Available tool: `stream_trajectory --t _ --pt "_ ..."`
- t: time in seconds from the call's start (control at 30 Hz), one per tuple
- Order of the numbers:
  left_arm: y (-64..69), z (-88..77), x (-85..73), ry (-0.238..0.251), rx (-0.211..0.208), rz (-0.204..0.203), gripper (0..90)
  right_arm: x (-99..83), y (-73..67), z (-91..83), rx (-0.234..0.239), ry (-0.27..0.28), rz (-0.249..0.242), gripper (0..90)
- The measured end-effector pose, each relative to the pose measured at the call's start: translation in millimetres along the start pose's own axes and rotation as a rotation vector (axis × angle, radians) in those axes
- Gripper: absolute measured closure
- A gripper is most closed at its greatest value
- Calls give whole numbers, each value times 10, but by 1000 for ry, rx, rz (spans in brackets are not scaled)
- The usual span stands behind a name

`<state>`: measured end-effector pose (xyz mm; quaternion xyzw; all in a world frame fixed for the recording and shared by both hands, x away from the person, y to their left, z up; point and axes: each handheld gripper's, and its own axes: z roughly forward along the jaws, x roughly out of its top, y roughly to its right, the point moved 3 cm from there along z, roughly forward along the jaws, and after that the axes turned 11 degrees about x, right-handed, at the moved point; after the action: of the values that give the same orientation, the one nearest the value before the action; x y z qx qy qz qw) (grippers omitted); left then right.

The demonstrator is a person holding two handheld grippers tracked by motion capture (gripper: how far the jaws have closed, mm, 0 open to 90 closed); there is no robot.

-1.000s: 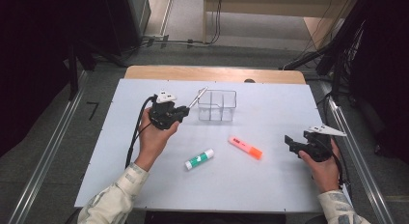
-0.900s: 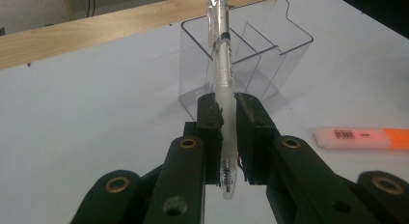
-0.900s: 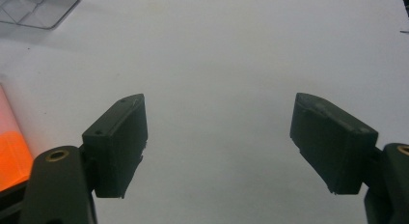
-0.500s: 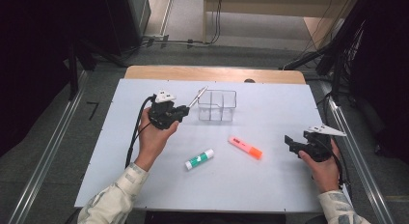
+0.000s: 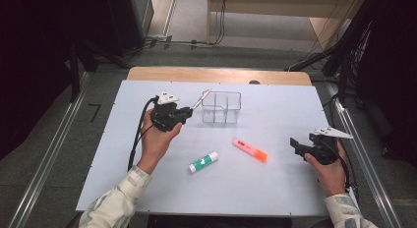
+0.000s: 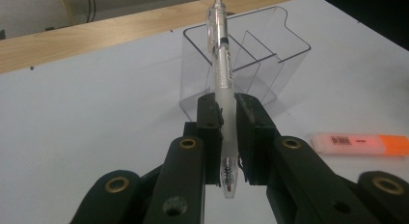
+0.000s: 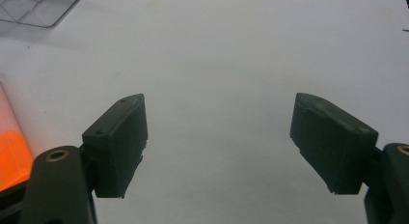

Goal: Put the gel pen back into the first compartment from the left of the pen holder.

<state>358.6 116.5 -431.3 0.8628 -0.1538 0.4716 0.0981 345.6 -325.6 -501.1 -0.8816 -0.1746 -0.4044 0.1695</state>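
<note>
The left gripper (image 6: 226, 137) pinches a clear pen (image 6: 223, 74), its tip toward the clear box (image 5: 222, 107) at 2 o'clock. The right gripper (image 7: 217, 147) gapes, holding nothing (orange marker (image 7: 12, 151) partly cut off). Nothing has moved since before.

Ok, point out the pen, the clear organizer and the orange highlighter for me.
pen (image 6: 223, 64), left gripper view, on its clear barrel above the claw.
clear organizer (image 5: 222, 108), high view, on its front wall.
orange highlighter (image 5: 251, 150), high view, on the middle of its body.
</note>
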Motion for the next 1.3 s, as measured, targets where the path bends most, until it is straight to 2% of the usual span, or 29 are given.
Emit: stream_trajectory --t 0.83,1.3 --pt "-10 -12 13 8 0 -8 814 1 2 4 1 -1 2 194" --pt "-15 -33 74 19 -8 -8 815 1 -1 7 0 -3 2 194"
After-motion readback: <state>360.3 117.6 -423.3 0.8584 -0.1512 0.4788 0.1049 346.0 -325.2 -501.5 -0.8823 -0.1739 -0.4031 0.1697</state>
